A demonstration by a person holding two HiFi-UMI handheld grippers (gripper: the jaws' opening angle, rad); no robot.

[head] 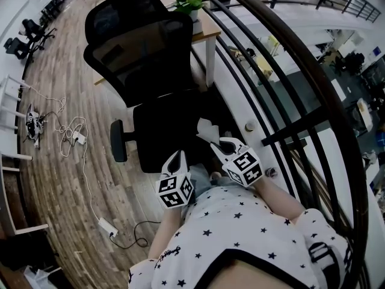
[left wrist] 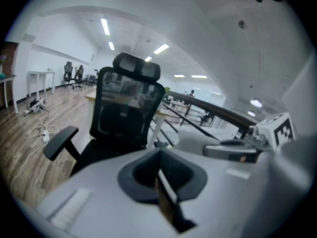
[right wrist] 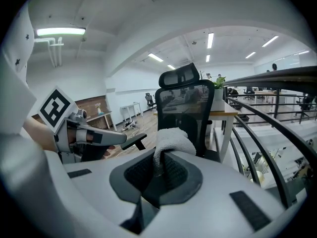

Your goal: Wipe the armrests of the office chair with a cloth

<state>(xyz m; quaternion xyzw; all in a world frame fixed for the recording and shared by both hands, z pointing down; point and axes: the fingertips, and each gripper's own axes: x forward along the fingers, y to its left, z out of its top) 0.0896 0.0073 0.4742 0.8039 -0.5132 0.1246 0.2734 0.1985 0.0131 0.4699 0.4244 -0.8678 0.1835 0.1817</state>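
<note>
The black office chair (head: 144, 59) stands in front of me, its seat (head: 168, 131) just beyond both grippers. Its left armrest (head: 118, 141) juts out over the wooden floor; the right armrest is hidden. My right gripper (head: 218, 142) is shut on a white cloth (head: 207, 128), which bunches above the jaws in the right gripper view as the cloth (right wrist: 171, 140). My left gripper (head: 175, 156) is held over the seat's near edge, shut with nothing in it. In the left gripper view the armrest (left wrist: 60, 140) lies ahead to the left, clear of the jaws.
A black curved railing (head: 283, 71) runs close along the chair's right side. Behind the chair is a wooden desk (head: 207, 32) with a potted plant (head: 191, 3). Cables and a power strip (head: 107, 226) lie on the floor at the left.
</note>
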